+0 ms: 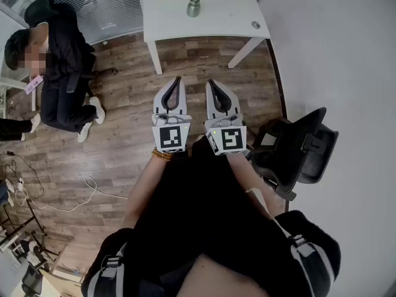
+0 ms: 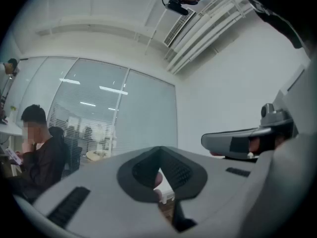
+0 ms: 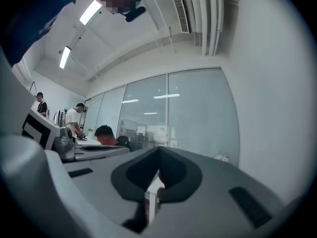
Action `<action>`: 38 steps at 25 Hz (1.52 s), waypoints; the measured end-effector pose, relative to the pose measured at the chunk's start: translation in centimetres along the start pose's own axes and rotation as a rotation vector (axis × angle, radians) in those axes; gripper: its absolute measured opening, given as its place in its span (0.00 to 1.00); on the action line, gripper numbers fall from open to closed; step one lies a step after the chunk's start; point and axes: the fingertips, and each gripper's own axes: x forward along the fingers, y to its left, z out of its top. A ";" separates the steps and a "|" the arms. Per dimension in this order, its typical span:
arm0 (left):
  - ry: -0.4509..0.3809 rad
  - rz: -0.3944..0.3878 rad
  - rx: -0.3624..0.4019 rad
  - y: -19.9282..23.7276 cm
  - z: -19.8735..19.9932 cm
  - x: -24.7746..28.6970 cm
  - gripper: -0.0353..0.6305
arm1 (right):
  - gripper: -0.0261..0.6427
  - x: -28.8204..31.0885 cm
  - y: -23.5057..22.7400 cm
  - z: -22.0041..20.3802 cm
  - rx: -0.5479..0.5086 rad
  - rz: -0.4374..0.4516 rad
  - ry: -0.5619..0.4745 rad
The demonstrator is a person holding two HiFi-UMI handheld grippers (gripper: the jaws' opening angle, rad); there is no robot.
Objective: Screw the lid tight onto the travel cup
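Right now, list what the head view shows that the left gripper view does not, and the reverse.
Head view only: the cup and the lid, apart on the table, and a black chair. Left gripper view only: the ceiling and its vent. Both: the seated person, the left gripper and the right gripper, jaws shut.

Travel cup (image 1: 193,7): silver-grey metal cylinder, upright on white table (image 1: 223,11), mid-width, set back from near edge. Lid (image 1: 255,25): small round pale disc, flat, by table's near right corner, well apart from cup, not screwed on.
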 end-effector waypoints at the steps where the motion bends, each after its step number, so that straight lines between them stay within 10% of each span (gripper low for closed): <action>1: 0.003 -0.007 0.004 0.0 -0.3 0.5 0.06 | 0.03 0.4 -0.4 -0.5 0.013 -0.003 0.010; 26: 0.155 -0.002 0.157 1.0 -6.1 26.3 0.06 | 0.04 21.6 -23.6 -10.7 0.258 0.081 0.216; 38: 0.223 0.048 0.091 7.7 -9.8 33.5 0.06 | 0.04 30.9 -30.8 -15.0 0.216 0.036 0.383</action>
